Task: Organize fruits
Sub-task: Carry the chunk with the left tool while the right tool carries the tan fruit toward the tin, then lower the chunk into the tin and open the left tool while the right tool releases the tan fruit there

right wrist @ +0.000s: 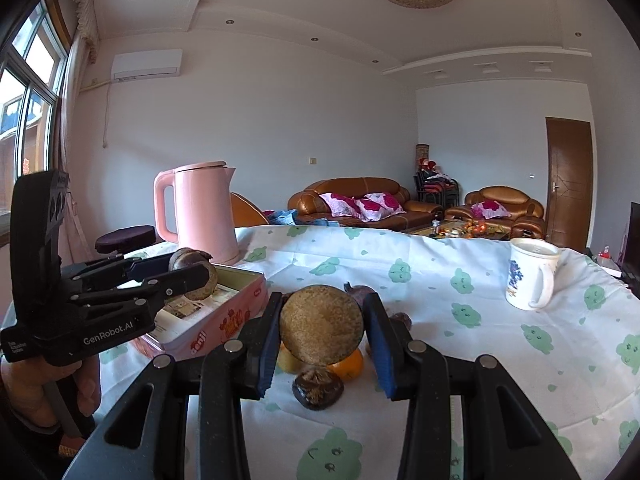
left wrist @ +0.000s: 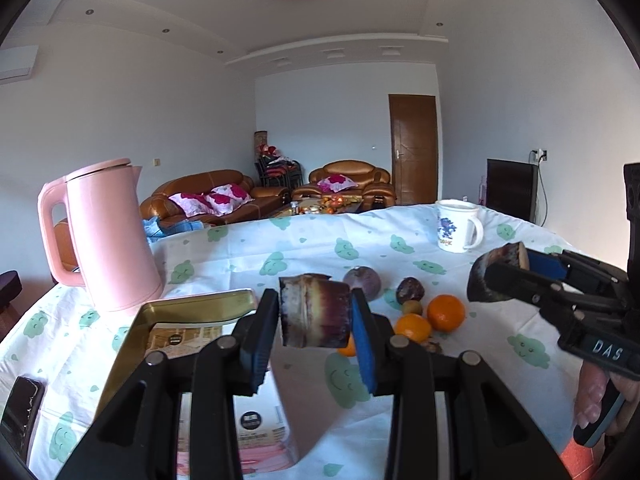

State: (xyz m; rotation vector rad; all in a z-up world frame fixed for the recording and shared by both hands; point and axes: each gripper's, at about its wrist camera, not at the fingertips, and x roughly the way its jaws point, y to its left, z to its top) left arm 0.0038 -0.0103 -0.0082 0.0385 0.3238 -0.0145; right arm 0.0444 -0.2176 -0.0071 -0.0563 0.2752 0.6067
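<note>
Both hand-held grippers are clamped on short cut pieces of sugarcane and held clear above the table. Left gripper (left wrist: 316, 312) has its blue pads pressed on the two cut ends of a purple-brown sugarcane segment (left wrist: 314, 310), so the piece lies crosswise between the fingers with its bark side facing the camera. Right gripper (right wrist: 322, 330) holds a second sugarcane piece (right wrist: 321, 325) by its bark sides, with the round, fibrous cut face turned toward the camera. From the left wrist view, the right gripper sits to the right at about the same height. Below and ahead of the left gripper, on the cloud-print tablecloth (left wrist: 304, 248), lies a loose group of fruit: two oranges (left wrist: 446, 313), a purple passion fruit (left wrist: 362, 278), a darker wrinkled one (left wrist: 410, 290) and a small kiwi (left wrist: 412, 307). A further dark wrinkled fruit (right wrist: 318, 390) lies directly beneath the right gripper. An open pink tin box (right wrist: 224, 312) rests on the table to the left, just under the left gripper. A pink electric kettle (left wrist: 108, 236) stands beyond the tin. A white printed mug (right wrist: 530, 276) stands far right of both grippers.
</note>
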